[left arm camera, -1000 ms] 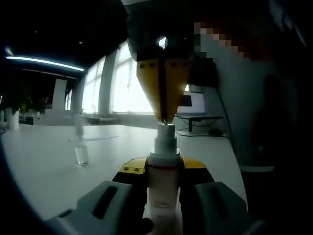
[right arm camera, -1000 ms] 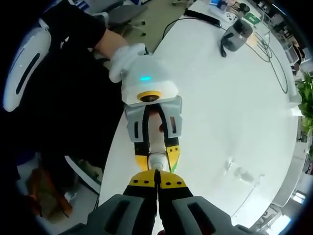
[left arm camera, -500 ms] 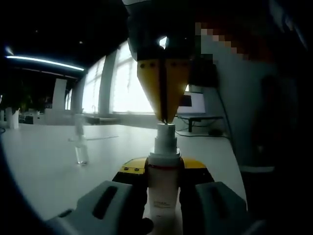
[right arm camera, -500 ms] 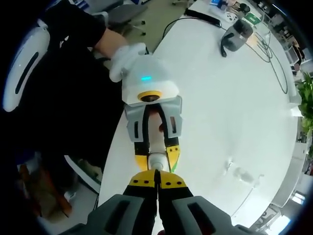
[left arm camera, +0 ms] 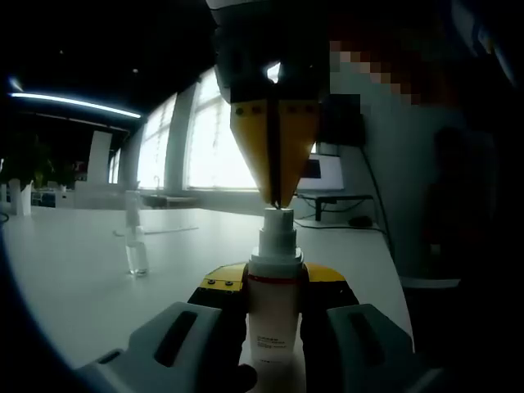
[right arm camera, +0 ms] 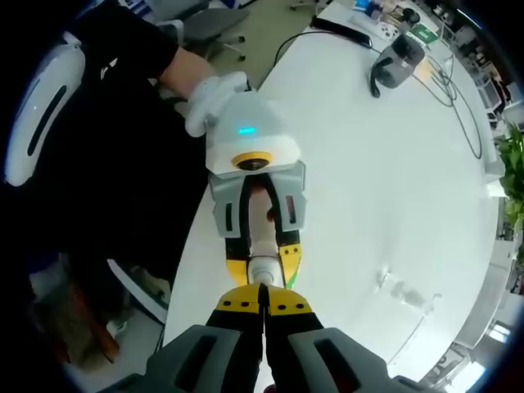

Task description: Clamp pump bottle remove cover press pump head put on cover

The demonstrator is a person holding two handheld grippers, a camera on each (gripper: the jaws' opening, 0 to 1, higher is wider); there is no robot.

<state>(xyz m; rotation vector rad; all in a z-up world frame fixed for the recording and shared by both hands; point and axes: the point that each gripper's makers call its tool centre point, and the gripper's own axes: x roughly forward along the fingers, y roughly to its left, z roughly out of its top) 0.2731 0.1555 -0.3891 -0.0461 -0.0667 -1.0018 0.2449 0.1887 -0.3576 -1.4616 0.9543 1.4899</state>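
Note:
A white pump bottle (left arm camera: 274,319) stands upright between the jaws of my left gripper (left arm camera: 276,282), which is shut on its body. Its bare pump head (left arm camera: 277,233) sticks up above the jaws. My right gripper (left arm camera: 277,203) comes down from above, shut, with its yellow tips resting on top of the pump head. From the right gripper view I look straight down: my right gripper (right arm camera: 263,288) is shut over the round pump head (right arm camera: 262,268), and the left gripper (right arm camera: 263,260) clamps the bottle from beyond. The clear cover (left arm camera: 135,246) stands apart on the white table (right arm camera: 368,188), also seen as the cover (right arm camera: 401,288).
A person's gloved hand (right arm camera: 209,94) and dark sleeve hold the left gripper at the table's near edge (right arm camera: 192,246). A grey device (right arm camera: 397,57) and cables (right arm camera: 458,106) lie at the far end. A monitor (left arm camera: 321,173) stands behind the bottle. A plant (right arm camera: 512,164) is at the right.

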